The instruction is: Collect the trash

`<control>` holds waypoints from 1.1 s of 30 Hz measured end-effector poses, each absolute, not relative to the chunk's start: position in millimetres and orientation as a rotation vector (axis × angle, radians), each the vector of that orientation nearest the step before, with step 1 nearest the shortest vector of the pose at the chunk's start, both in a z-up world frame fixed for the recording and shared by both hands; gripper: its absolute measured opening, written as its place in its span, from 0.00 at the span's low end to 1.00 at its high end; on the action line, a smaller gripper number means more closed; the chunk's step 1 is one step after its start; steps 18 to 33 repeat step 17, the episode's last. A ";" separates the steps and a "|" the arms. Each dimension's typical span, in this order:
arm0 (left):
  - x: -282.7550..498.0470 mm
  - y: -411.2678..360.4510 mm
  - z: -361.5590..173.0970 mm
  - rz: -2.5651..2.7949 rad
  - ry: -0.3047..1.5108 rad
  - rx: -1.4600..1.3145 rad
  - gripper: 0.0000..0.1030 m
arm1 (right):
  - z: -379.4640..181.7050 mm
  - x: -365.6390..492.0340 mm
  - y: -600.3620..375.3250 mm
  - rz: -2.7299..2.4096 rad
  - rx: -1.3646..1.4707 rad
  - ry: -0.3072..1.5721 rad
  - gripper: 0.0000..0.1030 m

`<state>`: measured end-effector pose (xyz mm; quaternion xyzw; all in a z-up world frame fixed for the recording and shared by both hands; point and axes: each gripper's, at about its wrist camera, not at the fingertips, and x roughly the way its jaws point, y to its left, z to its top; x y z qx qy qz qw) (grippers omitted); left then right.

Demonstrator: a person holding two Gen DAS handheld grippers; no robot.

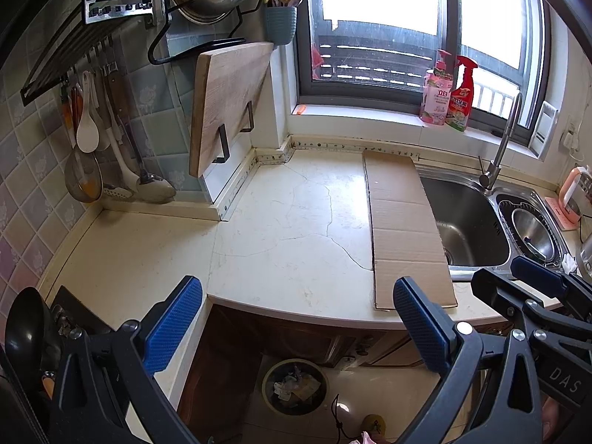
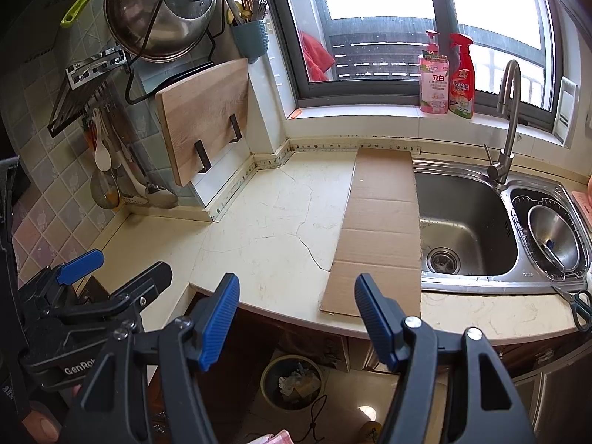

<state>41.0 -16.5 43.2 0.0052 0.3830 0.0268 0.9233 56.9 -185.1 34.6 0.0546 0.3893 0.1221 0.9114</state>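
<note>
A round trash bin [image 1: 295, 386] with crumpled paper inside stands on the floor below the counter edge; it also shows in the right wrist view [image 2: 292, 382]. My left gripper [image 1: 298, 322] is open and empty, held above the counter's front edge and the bin. My right gripper [image 2: 296, 318] is open and empty, to the right of the left one, also over the front edge. A flat strip of brown cardboard [image 1: 405, 229] lies on the cream counter [image 1: 288, 222] beside the sink; it shows in the right wrist view too [image 2: 381, 229].
A steel sink [image 2: 462, 222] with a tap [image 2: 507, 118] is at the right. Scissors [image 2: 577, 305] lie at the counter's right front. Two bottles [image 2: 446, 77] stand on the sill. A cutting board [image 2: 203, 118] and utensils [image 1: 96, 140] hang on the left wall.
</note>
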 end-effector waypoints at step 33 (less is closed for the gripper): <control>47.6 -20.4 42.0 0.050 0.786 0.031 0.99 | 28.7 66.7 -195.2 0.261 0.125 0.816 0.63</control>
